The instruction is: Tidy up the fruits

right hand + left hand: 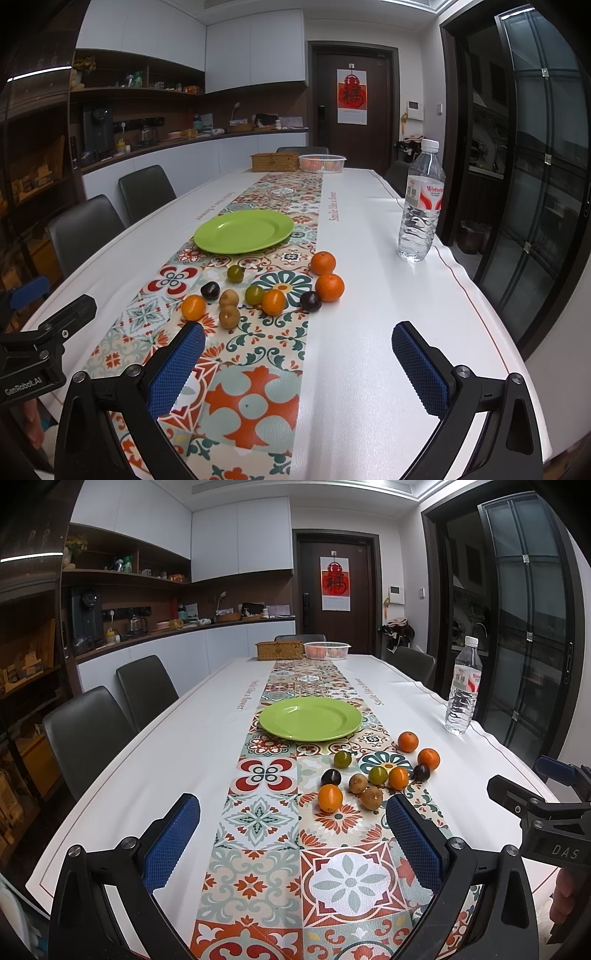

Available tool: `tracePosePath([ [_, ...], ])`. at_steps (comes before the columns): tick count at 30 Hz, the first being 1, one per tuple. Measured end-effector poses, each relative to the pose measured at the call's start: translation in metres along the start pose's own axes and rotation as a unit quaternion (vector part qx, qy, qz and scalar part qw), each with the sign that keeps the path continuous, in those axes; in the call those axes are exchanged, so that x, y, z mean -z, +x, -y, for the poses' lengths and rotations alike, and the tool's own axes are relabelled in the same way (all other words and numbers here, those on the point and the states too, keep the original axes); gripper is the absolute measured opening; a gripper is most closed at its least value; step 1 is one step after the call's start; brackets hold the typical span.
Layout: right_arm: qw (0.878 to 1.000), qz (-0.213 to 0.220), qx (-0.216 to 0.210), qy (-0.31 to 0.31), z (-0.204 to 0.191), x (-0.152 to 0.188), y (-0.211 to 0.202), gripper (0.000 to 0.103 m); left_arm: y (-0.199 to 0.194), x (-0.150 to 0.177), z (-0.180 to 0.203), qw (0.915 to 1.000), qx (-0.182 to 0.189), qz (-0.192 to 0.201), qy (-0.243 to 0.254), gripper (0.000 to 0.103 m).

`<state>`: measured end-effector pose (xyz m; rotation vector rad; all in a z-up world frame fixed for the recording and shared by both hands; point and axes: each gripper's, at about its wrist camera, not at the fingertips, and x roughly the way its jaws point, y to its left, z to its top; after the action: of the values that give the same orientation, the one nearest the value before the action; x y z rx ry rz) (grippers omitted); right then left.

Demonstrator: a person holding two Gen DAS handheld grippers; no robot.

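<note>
A green plate sits bare on the patterned table runner. Nearer to me lie several small fruits: two tangerines, orange tomatoes, green ones, dark purple ones and brown longans. My left gripper hovers open just short of the fruits. To the right of the runner, over the white cloth, my right gripper is open with nothing between its fingers.
A water bottle stands near the table's right edge. A woven box and a white basket stand at the far end. Dark chairs line the left side.
</note>
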<state>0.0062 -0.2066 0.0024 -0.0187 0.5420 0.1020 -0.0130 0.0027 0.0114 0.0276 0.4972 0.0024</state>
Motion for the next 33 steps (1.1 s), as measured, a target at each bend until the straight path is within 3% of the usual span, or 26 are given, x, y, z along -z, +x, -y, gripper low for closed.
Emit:
tracePosePath([
  [23, 1.000, 0.002, -0.009, -0.016, -0.008, -0.005, 0.001, 0.102, 0.006, 0.004, -0.001, 0.9999, 0.000, -0.001, 0.013, 0.102],
  [33, 0.999, 0.005, -0.020, -0.046, -0.015, -0.007, 0.025, 0.102, 0.024, 0.002, 0.000, 0.9996, 0.015, -0.004, 0.025, 0.100],
])
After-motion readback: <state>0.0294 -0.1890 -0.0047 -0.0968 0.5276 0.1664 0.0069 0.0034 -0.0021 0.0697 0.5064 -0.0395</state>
